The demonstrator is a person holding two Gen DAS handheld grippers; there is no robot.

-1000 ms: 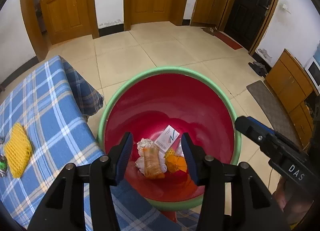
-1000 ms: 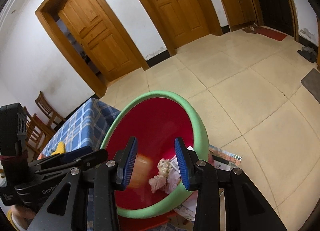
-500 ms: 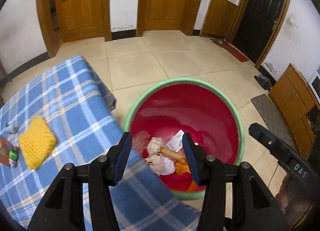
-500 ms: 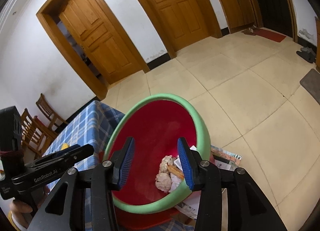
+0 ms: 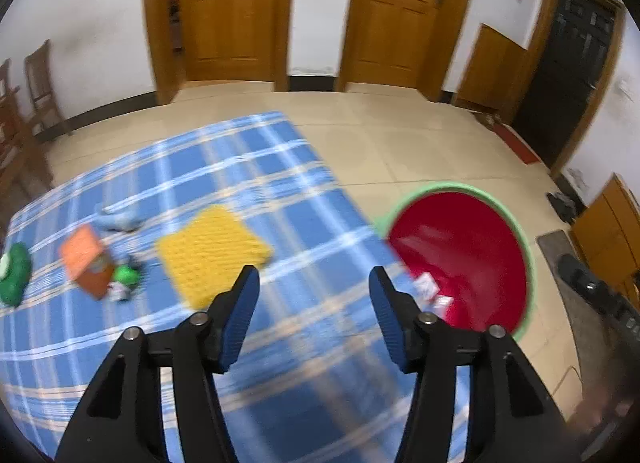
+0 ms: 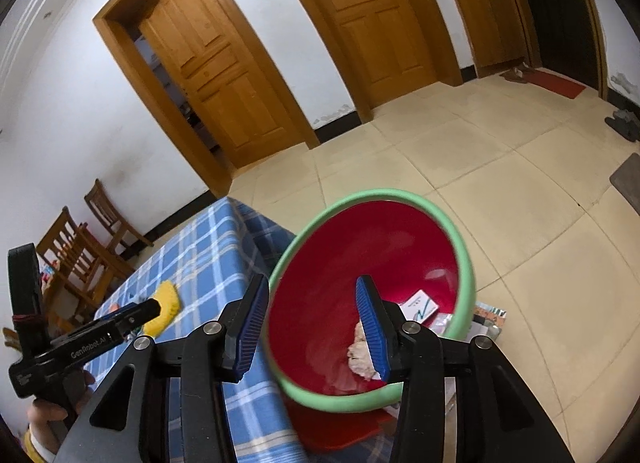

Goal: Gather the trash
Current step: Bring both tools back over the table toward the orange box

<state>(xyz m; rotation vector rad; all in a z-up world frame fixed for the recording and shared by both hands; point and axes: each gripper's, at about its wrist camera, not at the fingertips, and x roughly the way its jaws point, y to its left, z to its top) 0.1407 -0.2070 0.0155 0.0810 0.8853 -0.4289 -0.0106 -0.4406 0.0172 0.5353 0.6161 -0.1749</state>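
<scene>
A red basin with a green rim [image 5: 460,186] stands beside the table and holds paper scraps [image 5: 426,285]. My left gripper [image 5: 312,275] hovers over the blue plaid tablecloth [image 5: 240,167], its jaws opening with nothing between them. Ahead of it on the cloth lie a yellow knitted cloth [image 5: 212,251], an orange box [image 5: 86,259], a small green item [image 5: 126,275] and a pale blue scrap [image 5: 116,219]. My right gripper [image 6: 312,283] stands open and empty above the basin's near rim [image 6: 340,399]. A crumpled wad [image 6: 360,355] and a white card [image 6: 420,303] lie inside the basin.
A green object [image 5: 14,279] sits at the table's far left edge. Wooden chairs [image 6: 80,247] stand behind the table. Printed paper [image 6: 488,315] lies on the tiled floor under the basin. A grey mat [image 5: 560,247] and a wooden cabinet [image 5: 608,231] are at the right.
My left gripper swung away from the basin to over the table, and its jaws widened. My right gripper rose a little above the basin, its jaws slightly wider.
</scene>
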